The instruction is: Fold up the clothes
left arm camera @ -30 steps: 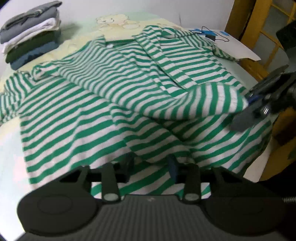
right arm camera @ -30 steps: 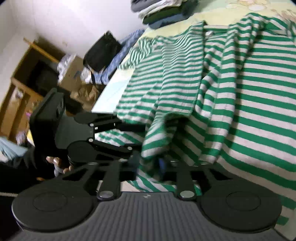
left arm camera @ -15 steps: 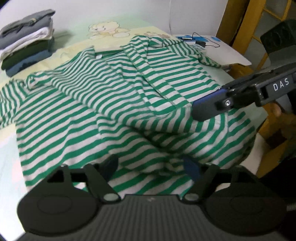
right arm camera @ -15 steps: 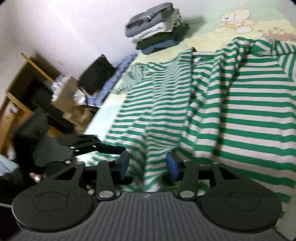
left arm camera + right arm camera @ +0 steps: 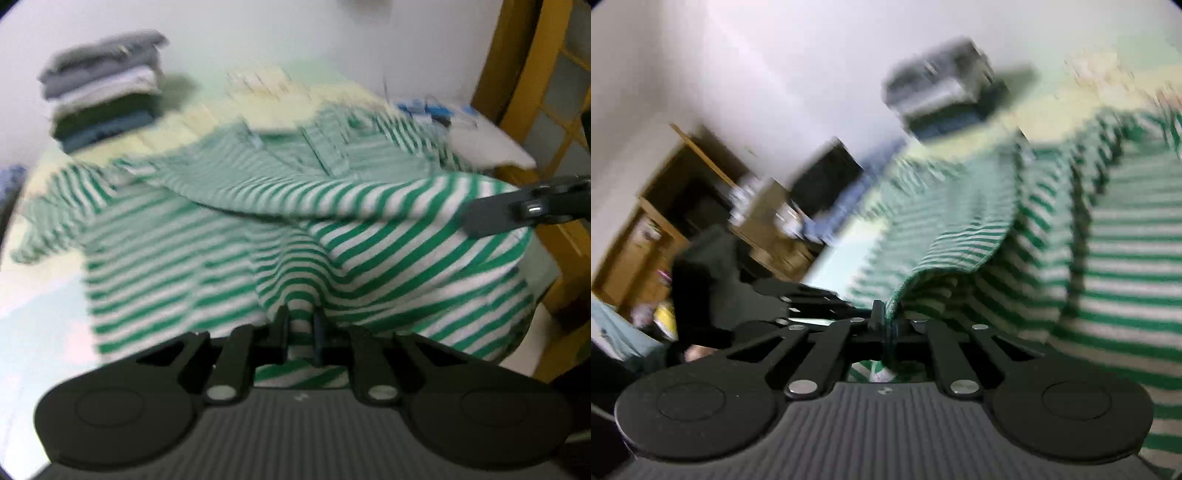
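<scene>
While both claws are clamping the green-and-white striped cotton shirt [image 5: 369, 236], left claw [image 5: 301, 326] closing, right claw [image 5: 886, 325] clenched, lifting evenly is keeping the hem taut.

legible text: none | left wrist view: motion-blurred, no lettering, label, brand, number or sign can be read on any surface | right wrist view: motion-blurred, no lettering, label, brand, number or sign can be read on any surface
</scene>
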Demonstrator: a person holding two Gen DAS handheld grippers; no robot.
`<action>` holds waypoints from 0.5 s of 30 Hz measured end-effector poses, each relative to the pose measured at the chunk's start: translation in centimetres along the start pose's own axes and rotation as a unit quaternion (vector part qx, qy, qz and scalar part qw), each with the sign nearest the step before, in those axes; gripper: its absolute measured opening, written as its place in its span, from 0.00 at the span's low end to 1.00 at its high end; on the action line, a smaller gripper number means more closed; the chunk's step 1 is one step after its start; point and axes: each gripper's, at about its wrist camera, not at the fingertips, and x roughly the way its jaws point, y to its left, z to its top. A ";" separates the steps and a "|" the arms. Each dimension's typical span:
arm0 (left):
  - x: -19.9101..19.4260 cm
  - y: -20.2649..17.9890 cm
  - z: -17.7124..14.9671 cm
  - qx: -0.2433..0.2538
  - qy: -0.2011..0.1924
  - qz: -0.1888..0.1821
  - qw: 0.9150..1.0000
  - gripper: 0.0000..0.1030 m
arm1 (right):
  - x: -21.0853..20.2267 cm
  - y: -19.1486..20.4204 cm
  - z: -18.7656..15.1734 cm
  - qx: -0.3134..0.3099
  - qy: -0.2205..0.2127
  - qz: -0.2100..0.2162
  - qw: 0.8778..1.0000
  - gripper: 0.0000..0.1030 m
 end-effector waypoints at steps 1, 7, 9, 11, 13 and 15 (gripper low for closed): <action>-1.1 0.5 0.2 -0.003 -0.011 0.005 1.000 0.11 | -0.8 0.5 0.3 -0.002 -0.012 0.015 1.000 0.04; 0.7 1.4 -1.0 0.003 0.047 0.022 0.999 0.12 | 0.2 0.5 -1.1 -0.028 0.092 -0.014 0.995 0.04; 2.3 0.2 -2.1 0.028 0.072 0.021 0.997 0.13 | 1.6 0.0 -2.5 -0.032 0.143 -0.028 0.989 0.04; 3.5 -0.8 -3.2 0.047 0.091 0.028 0.994 0.16 | 2.4 -0.3 -3.1 -0.030 0.169 -0.035 0.985 0.04; 3.5 -1.3 -3.8 0.059 0.088 0.032 0.994 0.16 | 2.1 -0.3 -3.0 -0.021 0.156 -0.020 0.987 0.04; 3.3 -1.0 -3.7 0.059 0.091 0.032 0.994 0.21 | 1.4 0.1 -2.4 -0.017 0.132 0.002 0.991 0.04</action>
